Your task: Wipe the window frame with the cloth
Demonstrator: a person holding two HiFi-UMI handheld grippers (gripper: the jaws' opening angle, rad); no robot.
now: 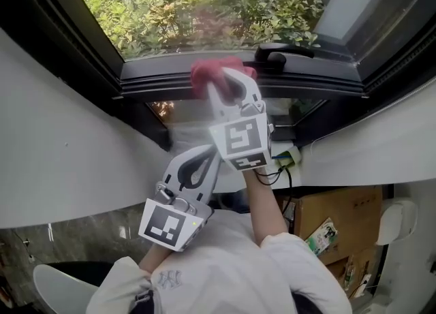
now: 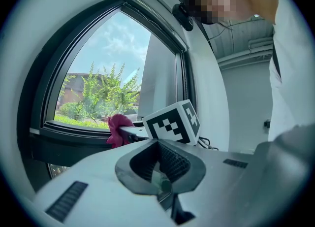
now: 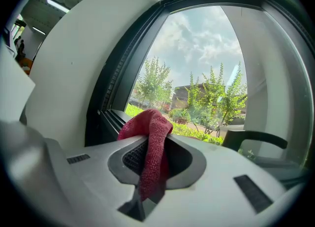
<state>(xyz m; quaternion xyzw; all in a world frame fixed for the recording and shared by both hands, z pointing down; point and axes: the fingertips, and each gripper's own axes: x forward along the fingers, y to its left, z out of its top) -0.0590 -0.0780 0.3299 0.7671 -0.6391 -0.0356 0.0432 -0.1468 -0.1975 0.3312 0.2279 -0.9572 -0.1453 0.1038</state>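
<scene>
Right gripper (image 1: 230,81) grips the red woven cloth (image 1: 206,74), pressed on the lower rail of the dark metal window frame (image 1: 320,86). Left gripper (image 1: 199,163) is held low, jaws together, empty. Wiping looks underway, with probably most of the frame left.

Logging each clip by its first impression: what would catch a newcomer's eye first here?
The red cloth stands out, pinched in the right gripper and held at the dark window frame, beside the black handle. Behind the glass, sunlit green shrubs fill the top of the head view. The left gripper hangs lower, shut and empty.
</scene>
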